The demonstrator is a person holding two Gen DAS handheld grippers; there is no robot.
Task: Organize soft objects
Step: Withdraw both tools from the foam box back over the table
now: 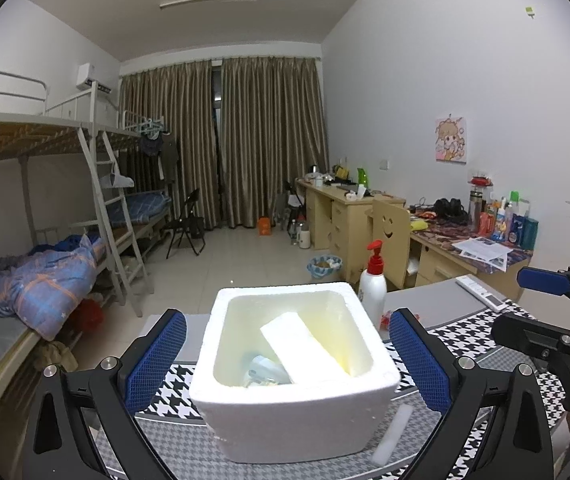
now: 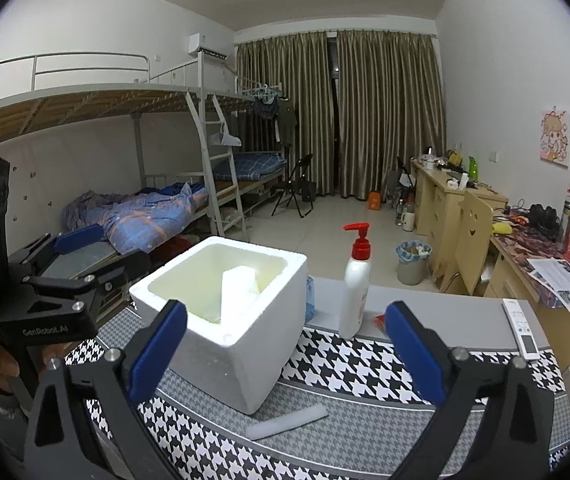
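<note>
Right now both my tongs stand spread wide with nothing gripped. The left gripper [image 1: 287, 364] has the foam box [image 1: 297, 412] sitting between its blue pads [image 1: 153, 360] but clear of both; the right gripper [image 2: 285, 352] is empty, with the box's right near corner in front of it.

What worries me most is the box itself: it looks light, and if I close on one wall or nudge it while reaching in, I judge it would slide on the checked mat [image 2: 365, 368] or tip. The pump bottle [image 2: 355, 292] stands just right of the box and beyond it, so a wide right-hand swing could knock it over. My two tools are close together, and crossing them over the box risks a clash.

One white foam slab [image 1: 305, 346] leans tilted inside the box, along with some smaller items at the bottom that I cannot make out. A foam stick [image 2: 287, 420] is not in the box; it lies flat on the mat at the near right corner of the box, low between my right pads, nearer than their tips.
</note>
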